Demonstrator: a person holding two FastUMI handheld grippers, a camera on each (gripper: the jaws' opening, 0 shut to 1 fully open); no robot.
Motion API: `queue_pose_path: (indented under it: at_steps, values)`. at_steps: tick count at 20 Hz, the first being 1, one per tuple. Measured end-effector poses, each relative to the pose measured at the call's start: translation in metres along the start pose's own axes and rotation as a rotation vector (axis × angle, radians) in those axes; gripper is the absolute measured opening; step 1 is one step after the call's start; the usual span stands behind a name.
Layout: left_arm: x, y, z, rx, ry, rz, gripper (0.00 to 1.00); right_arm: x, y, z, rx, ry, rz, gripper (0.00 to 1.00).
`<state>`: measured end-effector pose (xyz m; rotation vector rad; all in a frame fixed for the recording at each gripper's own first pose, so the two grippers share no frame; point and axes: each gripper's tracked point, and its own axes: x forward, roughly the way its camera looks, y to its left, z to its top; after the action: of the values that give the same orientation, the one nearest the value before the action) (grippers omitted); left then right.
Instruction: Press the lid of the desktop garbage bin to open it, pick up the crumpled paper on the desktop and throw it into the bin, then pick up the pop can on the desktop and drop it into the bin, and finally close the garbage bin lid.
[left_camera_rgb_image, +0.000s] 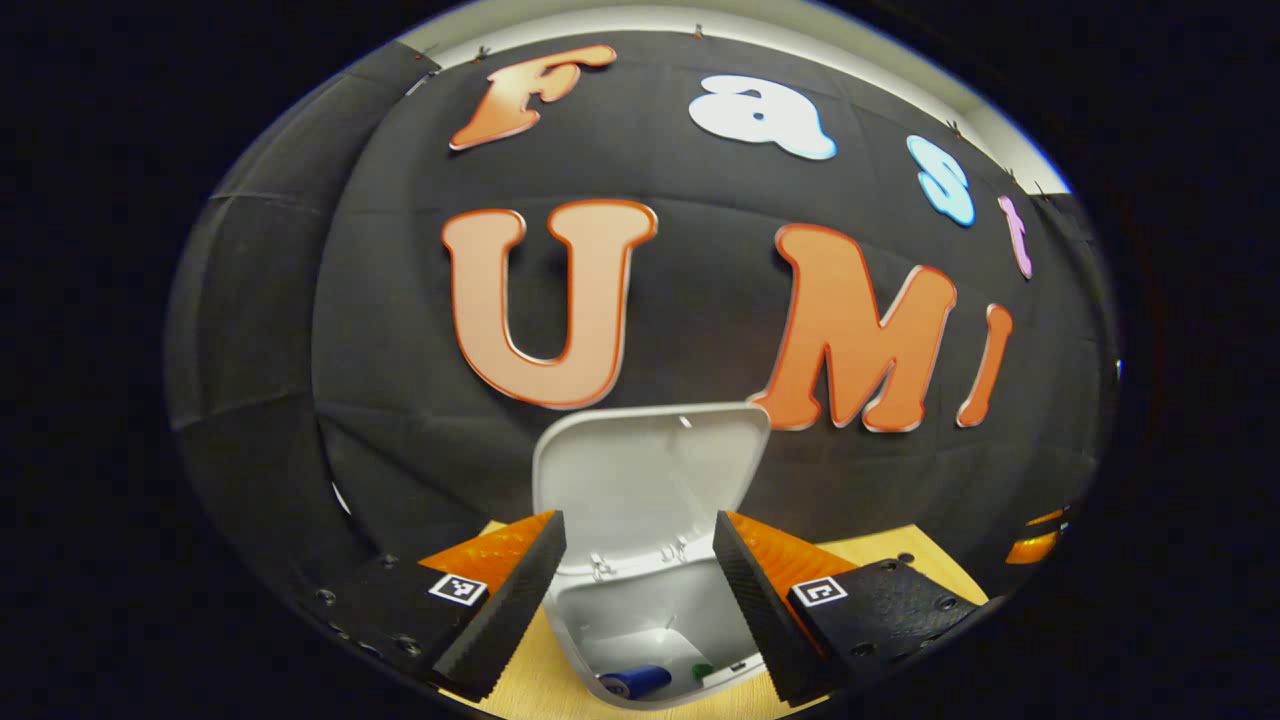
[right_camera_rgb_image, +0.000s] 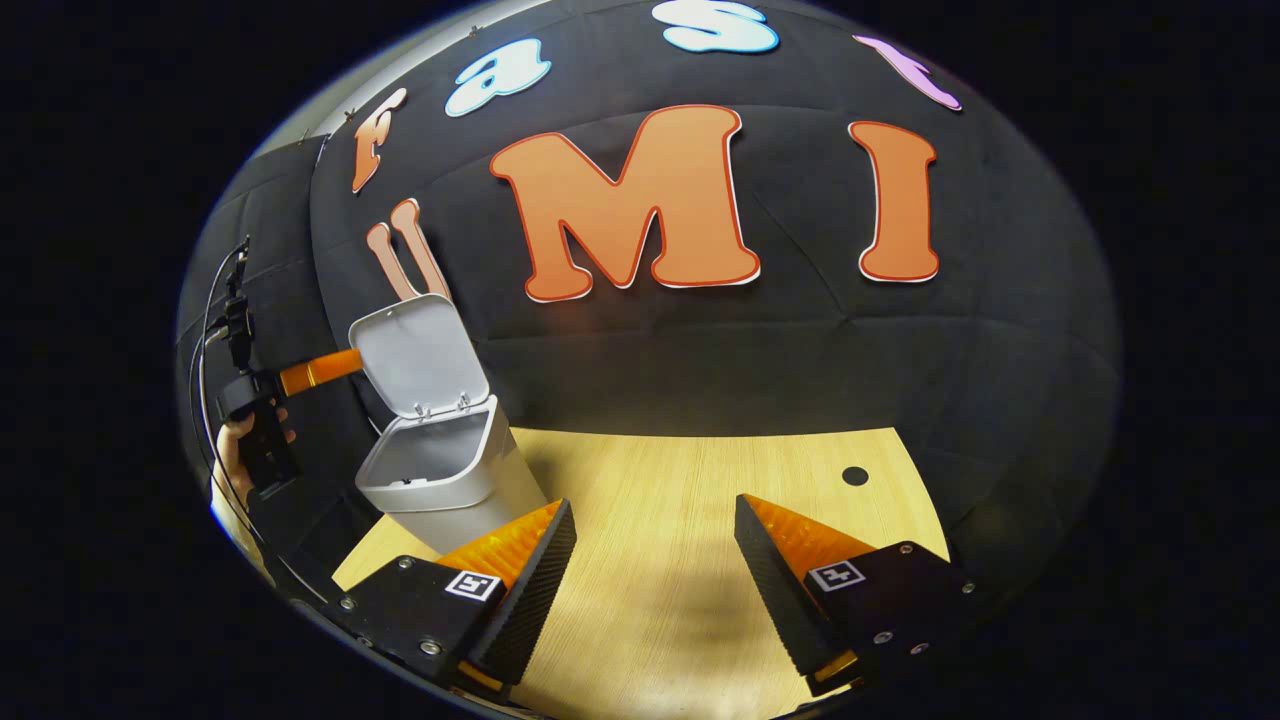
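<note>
Can (left_camera_rgb_image: 634, 681) already inside bin (left_camera_rgb_image: 640, 620), lid (left_camera_rgb_image: 650, 480) upright. Left claw (left_camera_rgb_image: 640, 590) apart, empty, above opening; right claw (right_camera_rgb_image: 655, 580) apart over worktop (right_camera_rgb_image: 680, 480). Probably best: press lid's top edge down gently till latched.

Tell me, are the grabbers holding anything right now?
No. The left gripper is open above the open bin, with the can already inside. The right gripper is open over the bare table.

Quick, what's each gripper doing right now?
Left gripper: open, empty, at the open bin.
Right gripper: open, empty, above the table.
</note>
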<state>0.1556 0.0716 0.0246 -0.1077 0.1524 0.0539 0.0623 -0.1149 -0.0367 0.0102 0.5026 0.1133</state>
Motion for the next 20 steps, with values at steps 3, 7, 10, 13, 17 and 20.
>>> queue_pose_path:
  at_steps: [3,7,10,13,17,20]
  values:
    - [0.002,0.013,0.036,0.012,-0.057,0.028,0.93,0.000,0.006,0.000,0.000,0.000,0.015,0.96]
    - [0.010,0.013,0.089,0.044,-0.140,0.005,0.94,0.000,0.012,0.004,0.005,-0.005,0.022,0.96]
    - [0.028,0.008,0.109,0.092,-0.119,-0.024,0.93,-0.001,0.013,0.005,0.005,-0.011,0.023,0.96]
    - [0.054,0.011,0.122,0.109,-0.094,-0.040,0.94,-0.003,0.013,0.003,0.006,-0.009,0.020,0.96]
    - [0.090,0.026,0.102,0.162,0.029,-0.043,0.94,-0.007,0.009,-0.001,0.022,-0.008,0.007,0.96]
    - [0.101,0.027,0.074,0.138,0.112,-0.070,0.94,-0.007,0.007,-0.006,0.036,0.003,0.000,0.96]
